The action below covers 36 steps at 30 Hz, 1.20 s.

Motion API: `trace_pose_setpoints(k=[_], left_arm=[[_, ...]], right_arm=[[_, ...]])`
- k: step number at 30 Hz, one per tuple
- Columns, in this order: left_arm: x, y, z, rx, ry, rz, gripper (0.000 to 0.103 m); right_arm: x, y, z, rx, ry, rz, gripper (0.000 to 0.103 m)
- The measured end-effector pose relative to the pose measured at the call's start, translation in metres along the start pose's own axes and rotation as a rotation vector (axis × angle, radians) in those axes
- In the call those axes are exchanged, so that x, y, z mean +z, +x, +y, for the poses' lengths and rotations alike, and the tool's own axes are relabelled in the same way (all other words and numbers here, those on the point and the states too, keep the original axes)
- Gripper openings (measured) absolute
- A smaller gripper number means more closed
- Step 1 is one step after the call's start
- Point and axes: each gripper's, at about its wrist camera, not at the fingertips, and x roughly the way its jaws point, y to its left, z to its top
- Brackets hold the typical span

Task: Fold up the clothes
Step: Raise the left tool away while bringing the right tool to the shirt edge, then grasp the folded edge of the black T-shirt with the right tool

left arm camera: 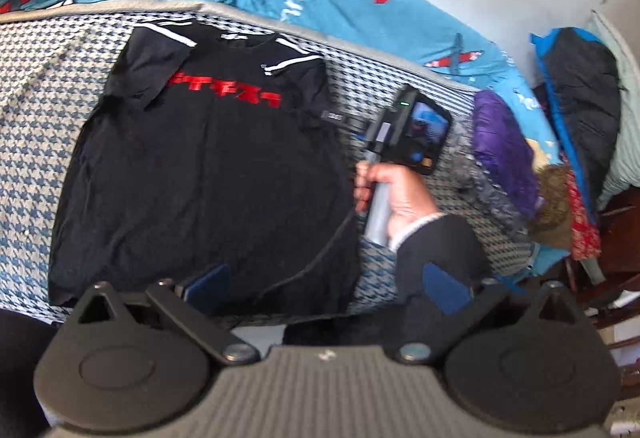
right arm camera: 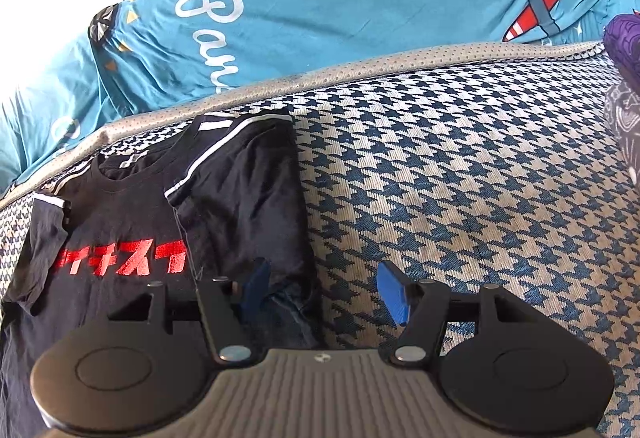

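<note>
A black T-shirt [left arm camera: 208, 165] with red lettering lies face up on the houndstooth mattress [left arm camera: 36, 141], both sleeves folded inward. My left gripper [left arm camera: 328, 286] hangs above the shirt's lower hem, its blue pads [left arm camera: 212, 284] spread wide with nothing between them. In the right wrist view my right gripper [right arm camera: 325, 288] is open over the T-shirt's [right arm camera: 240, 205] right side edge. One fingertip is above the black fabric, the other above the bare mattress [right arm camera: 480, 197]. A person's hand [left arm camera: 404, 193] holds the right gripper's handle [left arm camera: 376, 213] beside the shirt.
A blue quilt [right arm camera: 320, 17] printed with planes lies bunched along the mattress's far edge. Purple cloth [left arm camera: 504, 141] and a dark jacket [left arm camera: 580, 97] are piled at the right end. A black cable [left arm camera: 312, 262] trails across the shirt's lower right corner.
</note>
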Motion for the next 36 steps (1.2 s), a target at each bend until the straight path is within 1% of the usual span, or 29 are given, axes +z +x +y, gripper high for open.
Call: trace_pose_setpoints(k=[4, 6, 8, 10, 12, 14, 16, 20, 22, 24, 29, 32, 36], left_arm=[[0.013, 0.021, 0.022, 0.077, -0.002, -0.041, 0.103], [0.021, 0.03, 0.035, 0.098, -0.003, -0.066, 0.103], [0.029, 0.038, 0.051, 0.111, -0.013, -0.086, 0.103], [0.037, 0.045, 0.067, 0.141, -0.014, -0.128, 0.103], [0.045, 0.054, 0.082, 0.197, 0.001, -0.167, 0.103], [0.054, 0.063, 0.099, 0.259, 0.005, -0.188, 0.103], [0.061, 0.071, 0.118, 0.303, -0.005, -0.203, 0.103], [0.074, 0.085, 0.157, 0.354, -0.041, -0.218, 0.103], [0.079, 0.094, 0.174, 0.364, -0.062, -0.218, 0.103], [0.082, 0.105, 0.192, 0.392, -0.09, -0.206, 0.103], [0.086, 0.123, 0.221, 0.403, -0.166, -0.194, 0.103], [0.09, 0.125, 0.231, 0.349, -0.222, -0.188, 0.103], [0.092, 0.127, 0.234, 0.338, -0.229, -0.185, 0.103]], right_arm=[[0.001, 0.004, -0.004, 0.02, 0.032, 0.002, 0.06], [0.003, 0.006, -0.008, 0.038, 0.053, -0.001, 0.06], [0.004, 0.008, -0.011, 0.065, 0.07, -0.011, 0.06], [0.005, 0.009, -0.016, 0.106, 0.091, -0.025, 0.06], [0.006, 0.012, -0.022, 0.15, 0.121, -0.032, 0.06], [0.007, 0.015, -0.03, 0.181, 0.164, -0.031, 0.06], [0.007, 0.02, -0.038, 0.209, 0.209, -0.028, 0.06], [0.005, 0.028, -0.055, 0.269, 0.305, -0.017, 0.06], [0.006, 0.03, -0.061, 0.299, 0.337, -0.018, 0.06], [0.006, 0.031, -0.064, 0.32, 0.355, -0.02, 0.06], [0.006, 0.034, -0.068, 0.372, 0.35, -0.026, 0.06], [0.005, 0.035, -0.069, 0.39, 0.347, -0.026, 0.06], [0.004, 0.035, -0.07, 0.416, 0.352, -0.02, 0.057]])
